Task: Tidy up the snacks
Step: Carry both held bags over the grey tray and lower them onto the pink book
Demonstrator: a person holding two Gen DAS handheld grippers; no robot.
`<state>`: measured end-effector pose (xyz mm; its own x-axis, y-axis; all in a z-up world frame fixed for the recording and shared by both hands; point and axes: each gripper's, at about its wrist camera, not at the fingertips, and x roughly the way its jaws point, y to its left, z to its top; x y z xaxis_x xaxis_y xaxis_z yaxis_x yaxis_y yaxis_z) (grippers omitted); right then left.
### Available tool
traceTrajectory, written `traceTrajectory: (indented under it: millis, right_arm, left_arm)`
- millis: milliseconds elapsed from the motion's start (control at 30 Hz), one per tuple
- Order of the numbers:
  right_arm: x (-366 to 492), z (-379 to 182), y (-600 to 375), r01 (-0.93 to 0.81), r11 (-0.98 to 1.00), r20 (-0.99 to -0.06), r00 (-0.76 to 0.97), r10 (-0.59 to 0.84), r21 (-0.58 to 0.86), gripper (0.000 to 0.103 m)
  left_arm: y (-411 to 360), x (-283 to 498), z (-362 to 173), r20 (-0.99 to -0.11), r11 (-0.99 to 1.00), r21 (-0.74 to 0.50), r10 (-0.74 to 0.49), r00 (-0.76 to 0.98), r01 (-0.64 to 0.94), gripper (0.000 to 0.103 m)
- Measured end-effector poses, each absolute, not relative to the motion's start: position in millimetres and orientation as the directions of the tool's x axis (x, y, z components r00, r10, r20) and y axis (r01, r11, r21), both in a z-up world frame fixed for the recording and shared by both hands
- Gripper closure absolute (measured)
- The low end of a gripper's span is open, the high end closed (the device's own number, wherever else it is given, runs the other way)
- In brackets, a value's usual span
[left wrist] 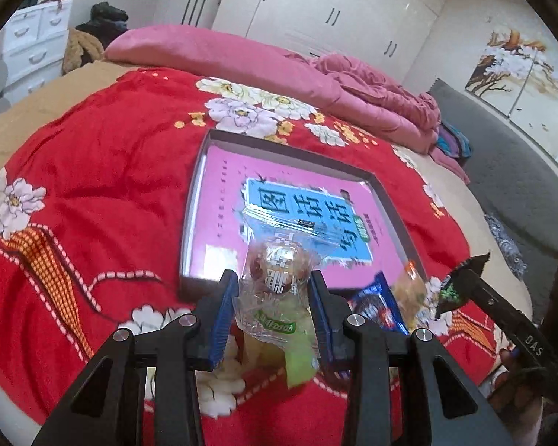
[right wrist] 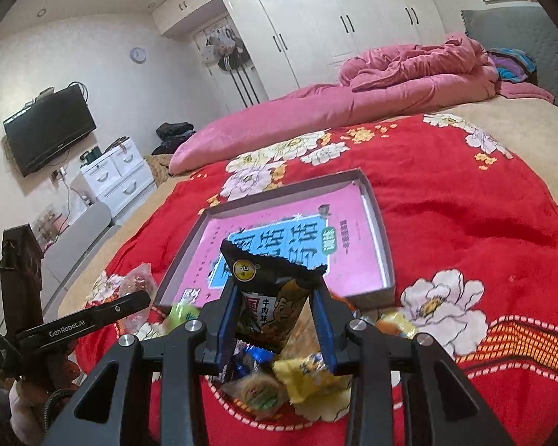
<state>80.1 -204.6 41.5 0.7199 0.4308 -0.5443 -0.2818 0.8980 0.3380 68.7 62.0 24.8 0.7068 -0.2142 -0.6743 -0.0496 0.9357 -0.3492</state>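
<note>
My left gripper (left wrist: 273, 284) is shut on a clear-wrapped snack (left wrist: 279, 271) with a brown round piece inside, lifted above the red floral blanket. My right gripper (right wrist: 275, 291) is shut on a black snack packet (right wrist: 269, 297) with a serrated top edge. Ahead of both lies a shallow grey box (left wrist: 204, 171), also seen as the box (right wrist: 385, 245) in the right wrist view, with a pink and blue book cover lining its bottom. Several loose wrapped snacks (right wrist: 305, 373) lie on the blanket under the right gripper. The right gripper and its black packet (left wrist: 455, 290) show at the left view's right edge.
A blue packet (left wrist: 377, 304) and an orange-tinted wrapper (left wrist: 411, 290) lie by the box's near corner. A folded pink quilt (right wrist: 409, 81) crosses the far side of the bed. White drawers (right wrist: 119, 174) and a wall television (right wrist: 48, 130) stand to the left.
</note>
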Motion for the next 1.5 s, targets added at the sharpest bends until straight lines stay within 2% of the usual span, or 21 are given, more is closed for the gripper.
traceTrajectory:
  millis: [667, 1500]
  right_arm:
    - [135, 44, -220, -0.194, 0.936, -0.538, 0.776, 0.330, 0.293, 0.065]
    - [177, 6, -215, -0.137, 0.968, -0.708, 0.661, 0.249, 0.212, 0.065]
  left_arm:
    - [66, 120, 10, -0.698, 0.942, -0.325, -0.181, 0.693, -0.082, 0.063]
    - [62, 153, -17, -0.772, 0.942, -0.313, -0.178, 0.610, -0.122, 0.063]
